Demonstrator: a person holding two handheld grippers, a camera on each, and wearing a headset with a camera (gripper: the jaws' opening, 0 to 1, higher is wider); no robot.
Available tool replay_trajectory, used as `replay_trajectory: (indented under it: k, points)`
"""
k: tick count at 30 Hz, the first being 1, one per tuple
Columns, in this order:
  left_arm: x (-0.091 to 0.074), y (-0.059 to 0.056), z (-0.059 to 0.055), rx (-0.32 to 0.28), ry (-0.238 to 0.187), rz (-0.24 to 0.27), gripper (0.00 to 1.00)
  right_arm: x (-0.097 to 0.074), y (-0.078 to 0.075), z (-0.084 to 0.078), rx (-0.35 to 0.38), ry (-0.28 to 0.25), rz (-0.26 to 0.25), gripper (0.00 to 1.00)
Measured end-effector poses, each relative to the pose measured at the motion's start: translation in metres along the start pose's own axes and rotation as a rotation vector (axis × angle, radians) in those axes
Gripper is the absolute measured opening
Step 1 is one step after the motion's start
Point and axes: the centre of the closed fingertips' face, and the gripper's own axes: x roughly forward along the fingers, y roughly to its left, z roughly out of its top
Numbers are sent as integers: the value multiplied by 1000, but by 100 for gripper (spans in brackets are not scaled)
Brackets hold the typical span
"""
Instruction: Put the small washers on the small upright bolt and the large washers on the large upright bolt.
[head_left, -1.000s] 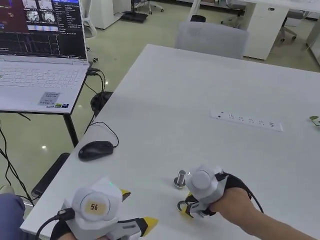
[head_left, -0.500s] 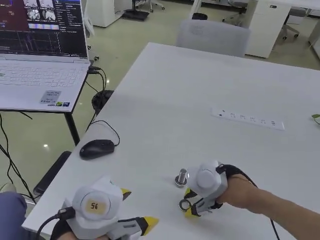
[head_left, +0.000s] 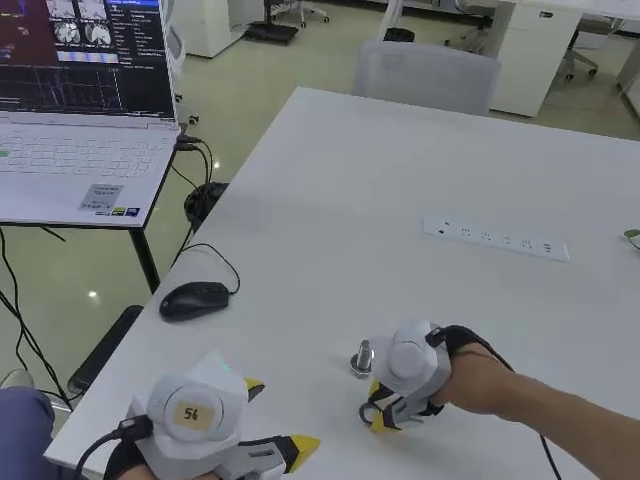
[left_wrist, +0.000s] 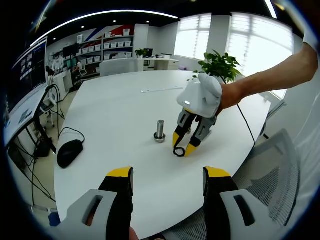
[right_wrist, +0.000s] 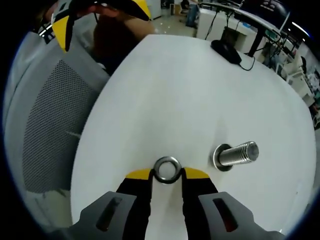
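Steel washer (right_wrist: 167, 169) sits clamped in the right claw (right_wrist: 167, 176), bolt (right_wrist: 235, 154) just beside at lower right; left claw (left_wrist: 168, 173) apart.

left gripper (left_wrist: 167, 175) wide, right gripper (right_wrist: 166, 176) pinching washer (right_wrist: 167, 159)

A round yellow sticker (head_left: 189, 413) on the back of the left gripper (head_left: 277, 414), at the lower left of the head view, bears the handwritten number "56". The laptop (head_left: 70, 160) at the upper left carries lines of screen text and small labels (head_left: 100, 198) below its keyboard, all too small to read
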Motion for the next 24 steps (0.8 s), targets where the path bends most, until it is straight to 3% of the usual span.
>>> replay_trajectory:
  k: [10, 18, 24]
  points:
    - [0, 0, -1, -3, -3, -1, 55, -7, 5, -1, 47, -17, -18, 23]
    - [0, 1, 1, -3, -8, -1, 55, -26, -5, 4, 80, -52, -88, 23]
    - [1, 0, 2, -3, -11, -3, 55, -45, -15, 14, 118, -107, -141, 23]
